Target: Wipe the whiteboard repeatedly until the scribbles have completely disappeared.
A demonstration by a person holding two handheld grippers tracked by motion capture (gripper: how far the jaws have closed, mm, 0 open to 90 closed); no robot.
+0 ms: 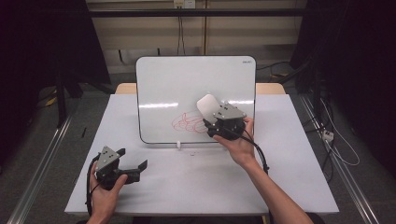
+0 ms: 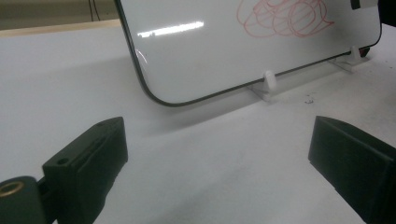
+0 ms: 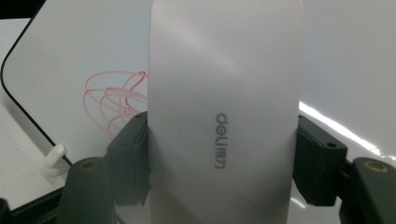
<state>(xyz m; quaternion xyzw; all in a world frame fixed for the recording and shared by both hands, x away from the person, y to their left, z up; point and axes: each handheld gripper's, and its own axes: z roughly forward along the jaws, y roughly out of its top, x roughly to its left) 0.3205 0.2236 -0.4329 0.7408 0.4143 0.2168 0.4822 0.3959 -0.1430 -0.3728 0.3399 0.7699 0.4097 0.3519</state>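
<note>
The left gripper (image 1: 133, 163) rests on the white tabletop (image 1: 187, 186), jaws wide apart around nothing. Right of it, the right gripper (image 1: 210, 119) is clamped on a pale, rounded, oblong eraser (image 1: 207, 105), held against the whiteboard (image 1: 187, 79) beside red scribbles (image 1: 187, 122); its lower end is hidden.

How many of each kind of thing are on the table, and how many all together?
Whiteboard: 1
Eraser: 1, clamped in the right hand-held gripper
Hand-held grippers: 2, counting the left hand-held gripper
White stand clips: 2
Red scribble: 1
Total: 7
</note>
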